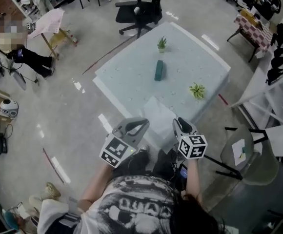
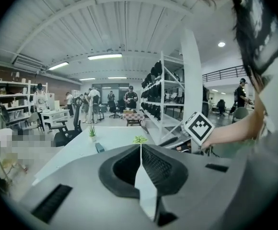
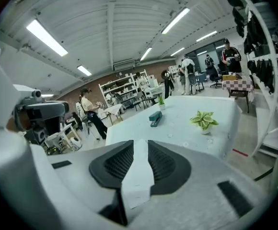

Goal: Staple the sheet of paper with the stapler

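Note:
A white sheet of paper [image 1: 157, 112] lies over the near corner of the pale table [image 1: 127, 74]. My left gripper [image 1: 139, 123] is shut on its near left edge; in the left gripper view the pads meet on the paper [image 2: 146, 190]. My right gripper [image 1: 180, 123] is at the sheet's near right edge. In the right gripper view the paper [image 3: 136, 176] lies between jaws that stand apart, so the right gripper [image 3: 140, 143] is open. The dark teal stapler [image 1: 158, 70] sits shut at mid-table, well beyond both grippers, and shows in both gripper views as the stapler [image 2: 99, 147] [image 3: 155, 119].
Two small potted plants stand on the table, one at the far side [image 1: 161, 44] and one to the right [image 1: 197, 90]. A black office chair [image 1: 139, 6] is behind the table. A grey chair [image 1: 244, 155] and white shelving stand to my right. A person sits far left.

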`<action>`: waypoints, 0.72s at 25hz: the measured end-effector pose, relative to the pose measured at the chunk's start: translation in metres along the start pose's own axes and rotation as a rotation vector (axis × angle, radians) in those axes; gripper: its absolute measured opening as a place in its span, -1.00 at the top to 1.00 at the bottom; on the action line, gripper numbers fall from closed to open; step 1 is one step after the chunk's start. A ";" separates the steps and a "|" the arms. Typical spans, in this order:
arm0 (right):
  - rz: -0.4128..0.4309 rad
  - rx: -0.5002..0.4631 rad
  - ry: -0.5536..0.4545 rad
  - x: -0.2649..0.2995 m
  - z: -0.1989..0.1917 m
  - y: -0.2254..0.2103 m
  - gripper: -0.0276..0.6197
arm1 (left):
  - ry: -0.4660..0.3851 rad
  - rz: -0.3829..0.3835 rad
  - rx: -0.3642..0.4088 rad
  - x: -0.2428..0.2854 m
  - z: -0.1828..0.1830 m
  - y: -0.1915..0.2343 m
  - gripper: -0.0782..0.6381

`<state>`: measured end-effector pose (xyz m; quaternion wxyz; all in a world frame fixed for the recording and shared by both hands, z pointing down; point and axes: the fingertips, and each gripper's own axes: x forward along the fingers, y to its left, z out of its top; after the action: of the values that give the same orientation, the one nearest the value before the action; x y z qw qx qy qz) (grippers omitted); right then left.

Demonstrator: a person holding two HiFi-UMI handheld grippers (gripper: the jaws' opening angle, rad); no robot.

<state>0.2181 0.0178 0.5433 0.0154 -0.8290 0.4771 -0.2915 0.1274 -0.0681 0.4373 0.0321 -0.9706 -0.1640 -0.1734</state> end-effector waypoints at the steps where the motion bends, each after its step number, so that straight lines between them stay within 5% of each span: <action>1: 0.014 -0.010 0.036 0.009 -0.005 -0.007 0.62 | 0.007 0.032 -0.011 0.002 -0.001 0.005 0.76; 9: 0.119 -0.195 0.343 0.063 -0.056 -0.056 0.47 | -0.013 0.335 -0.156 0.012 0.009 0.025 0.76; 18: 0.243 -0.392 0.498 0.088 -0.092 -0.066 0.50 | 0.000 0.514 -0.218 0.021 0.007 0.007 0.76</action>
<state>0.2570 0.0065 0.6806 -0.2270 -0.6567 0.6083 -0.3837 0.1504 -0.0679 0.4383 -0.0296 -0.9780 0.1073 -0.1764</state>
